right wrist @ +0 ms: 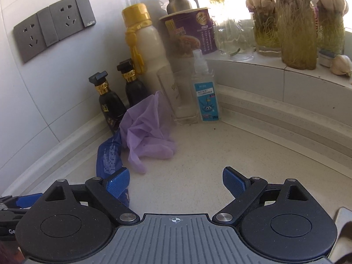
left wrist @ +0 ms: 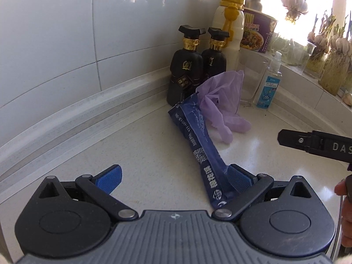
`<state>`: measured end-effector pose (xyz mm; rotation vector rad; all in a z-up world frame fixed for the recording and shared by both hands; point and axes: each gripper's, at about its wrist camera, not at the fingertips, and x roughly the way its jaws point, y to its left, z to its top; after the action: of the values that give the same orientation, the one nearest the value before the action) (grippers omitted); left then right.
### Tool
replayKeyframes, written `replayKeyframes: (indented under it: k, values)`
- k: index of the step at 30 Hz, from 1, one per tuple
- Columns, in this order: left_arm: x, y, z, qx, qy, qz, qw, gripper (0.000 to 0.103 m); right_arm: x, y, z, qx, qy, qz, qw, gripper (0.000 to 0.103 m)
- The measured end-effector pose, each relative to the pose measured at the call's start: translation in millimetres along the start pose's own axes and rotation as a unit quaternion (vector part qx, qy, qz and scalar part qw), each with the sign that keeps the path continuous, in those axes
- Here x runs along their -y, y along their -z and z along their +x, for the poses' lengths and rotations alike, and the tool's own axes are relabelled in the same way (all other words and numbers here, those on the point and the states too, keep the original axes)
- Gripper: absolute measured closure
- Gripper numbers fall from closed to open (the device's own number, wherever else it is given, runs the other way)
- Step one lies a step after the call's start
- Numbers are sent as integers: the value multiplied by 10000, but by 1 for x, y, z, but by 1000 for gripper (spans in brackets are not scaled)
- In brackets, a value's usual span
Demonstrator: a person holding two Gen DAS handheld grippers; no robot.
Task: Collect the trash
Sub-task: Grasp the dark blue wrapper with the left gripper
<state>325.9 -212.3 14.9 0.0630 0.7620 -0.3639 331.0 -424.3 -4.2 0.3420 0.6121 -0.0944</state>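
Note:
A long dark blue wrapper [left wrist: 199, 145] lies on the white countertop [left wrist: 132, 145], its near end resting against the right pad of my left gripper [left wrist: 176, 177], which is open around nothing. A crumpled purple glove [left wrist: 222, 101] lies just beyond the wrapper. In the right wrist view the glove [right wrist: 147, 129] and the wrapper [right wrist: 107, 156] lie ahead to the left. My right gripper [right wrist: 176, 181] is open and empty above the counter; its left pad overlaps the wrapper's near end. The right gripper's finger also shows in the left wrist view [left wrist: 308, 143].
In the corner stand two black bottles [right wrist: 110, 105], a white bottle with a yellow cap [right wrist: 147, 48], a glass [right wrist: 176, 96], a spray bottle [right wrist: 204, 90] and a purple noodle cup [right wrist: 189, 33]. Jars of garlic [right wrist: 294, 33] stand on the sill. Wall sockets [right wrist: 52, 26] are at left.

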Motion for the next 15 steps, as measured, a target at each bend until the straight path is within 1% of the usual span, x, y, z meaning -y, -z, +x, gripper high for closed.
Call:
replayKeyframes:
  k: [2, 4, 5, 7, 8, 9, 10, 11, 12, 13, 15]
  values:
    - [5, -1, 9, -11, 106, -126, 9999, 4, 0, -5, 15, -65, -104, 10, 9999, 10]
    - [10, -1, 17, -43, 224, -197, 9995, 17, 0, -11, 28, -89, -153, 17, 9998, 10]
    - [13, -1, 21, -52, 252, -206, 9995, 22, -1, -13, 35, -110, -175, 24, 9998, 10]
    - [15, 0, 26, -30, 264, -217, 9994, 39, -2, -16, 46, -128, -215, 12, 9997, 11]
    - [15, 0, 27, -10, 275, -228, 9994, 43, -3, -17, 50, -125, -241, -4, 9996, 12]
    - [15, 0, 29, 12, 305, -232, 9993, 50, -4, -18, 54, -119, -279, -17, 9995, 12]
    - [15, 1, 30, 36, 339, -233, 9991, 54, -5, -19, 57, -107, -306, -17, 9995, 12]
    - [15, 0, 31, 62, 393, -237, 9989, 55, -6, -20, 62, -102, -327, -7, 9994, 14]
    - [14, 0, 32, 79, 422, -243, 9988, 60, -7, -20, 66, -107, -352, 15, 9993, 18]
    - [13, 0, 33, 92, 473, -250, 9985, 67, -8, -21, 71, -130, -381, 28, 9992, 20]
    - [10, -2, 35, 88, 538, -286, 9981, 74, -11, -20, 79, -180, -417, -18, 9990, 31]
